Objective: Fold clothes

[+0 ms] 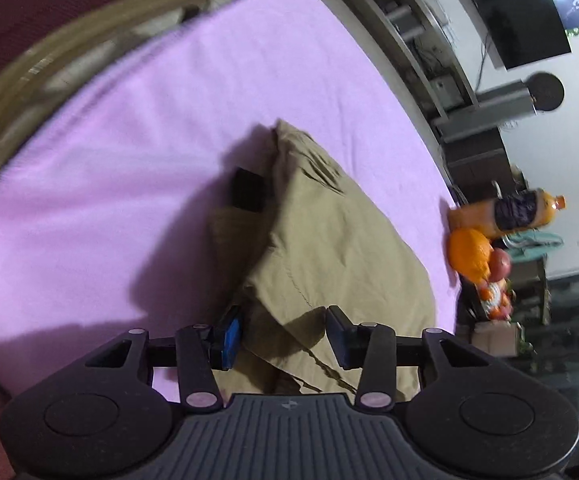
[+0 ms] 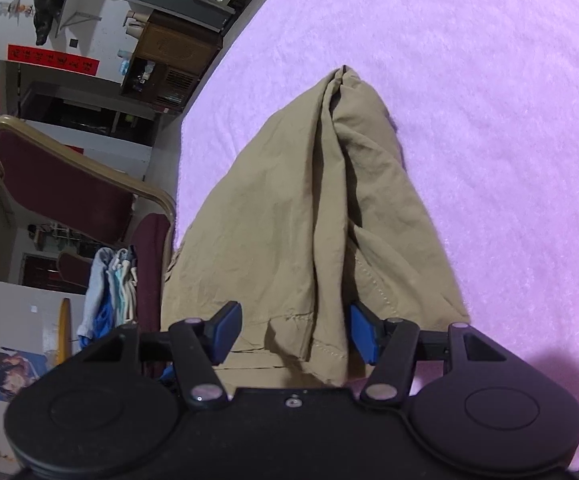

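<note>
A khaki garment (image 1: 329, 248) lies bunched on a pink cloth-covered table (image 1: 137, 152). My left gripper (image 1: 285, 336) is open, its fingers straddling the garment's near edge. A black part of the other gripper (image 1: 247, 196) shows behind the garment's far fold. In the right wrist view the same garment (image 2: 301, 216) runs in long folds away from my right gripper (image 2: 295, 332), which is open with its blue pads on either side of the hem. Part of the garment hangs over the table's left edge (image 2: 181, 184).
An orange drink bottle (image 1: 505, 212), an orange (image 1: 469, 254) and other fruit sit at the table's right edge. A dark red chair (image 2: 73, 196) with clothes (image 2: 109, 292) on it stands left of the table. Shelves and a television (image 1: 517, 12) line the wall.
</note>
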Motion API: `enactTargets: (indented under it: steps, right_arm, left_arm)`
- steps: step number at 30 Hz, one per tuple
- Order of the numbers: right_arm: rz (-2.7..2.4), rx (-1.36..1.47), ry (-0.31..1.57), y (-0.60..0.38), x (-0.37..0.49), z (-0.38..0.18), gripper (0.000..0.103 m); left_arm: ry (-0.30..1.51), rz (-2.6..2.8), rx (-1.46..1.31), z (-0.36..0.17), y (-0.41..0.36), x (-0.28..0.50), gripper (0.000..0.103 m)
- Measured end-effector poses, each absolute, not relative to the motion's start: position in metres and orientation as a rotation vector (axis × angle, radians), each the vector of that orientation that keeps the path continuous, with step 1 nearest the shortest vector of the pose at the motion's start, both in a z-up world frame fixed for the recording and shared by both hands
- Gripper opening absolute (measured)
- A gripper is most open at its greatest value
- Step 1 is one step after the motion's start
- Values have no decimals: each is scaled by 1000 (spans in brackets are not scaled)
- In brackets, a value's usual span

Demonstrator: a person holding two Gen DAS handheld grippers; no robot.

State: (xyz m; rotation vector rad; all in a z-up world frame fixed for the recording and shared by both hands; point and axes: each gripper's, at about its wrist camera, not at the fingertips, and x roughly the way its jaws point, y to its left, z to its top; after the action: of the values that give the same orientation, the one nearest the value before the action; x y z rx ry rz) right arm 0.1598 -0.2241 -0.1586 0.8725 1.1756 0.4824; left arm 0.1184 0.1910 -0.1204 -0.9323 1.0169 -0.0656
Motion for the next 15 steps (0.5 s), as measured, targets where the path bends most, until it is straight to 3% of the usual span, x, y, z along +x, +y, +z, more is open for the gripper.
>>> enactTargets:
  steps: [5, 13, 15]
  right_arm:
    - [507, 930, 1130, -231, 159, -156, 58]
    - [463, 937, 1147, -234, 158, -161, 55]
    - [444, 924, 1144, -233, 158, -161, 51]
  left_arm:
    - [900, -137, -1043, -111, 200, 112, 38]
    - [984, -86, -1009, -123, 184, 130, 37]
    - [974, -78, -997, -122, 182, 132, 27]
